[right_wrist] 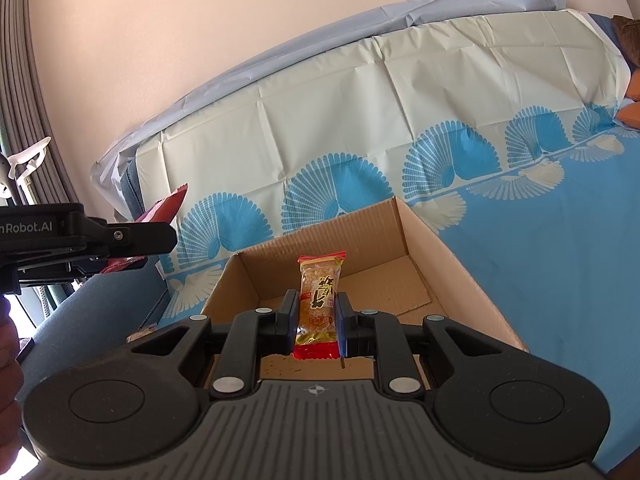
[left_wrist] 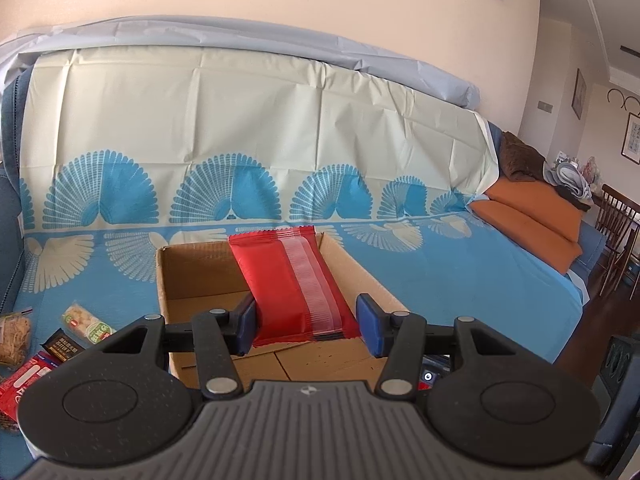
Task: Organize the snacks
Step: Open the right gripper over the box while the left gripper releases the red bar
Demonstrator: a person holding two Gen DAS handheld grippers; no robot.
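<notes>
1. The left gripper [left_wrist: 308,326] holds a red snack packet [left_wrist: 294,284] above the cardboard box [left_wrist: 192,276], jaws clamped on its near end, long axis pointing away and tilted up.
2. The right gripper [right_wrist: 317,328] has its jaws clamped on an amber snack packet [right_wrist: 318,304], long axis upright, over the box.
</notes>
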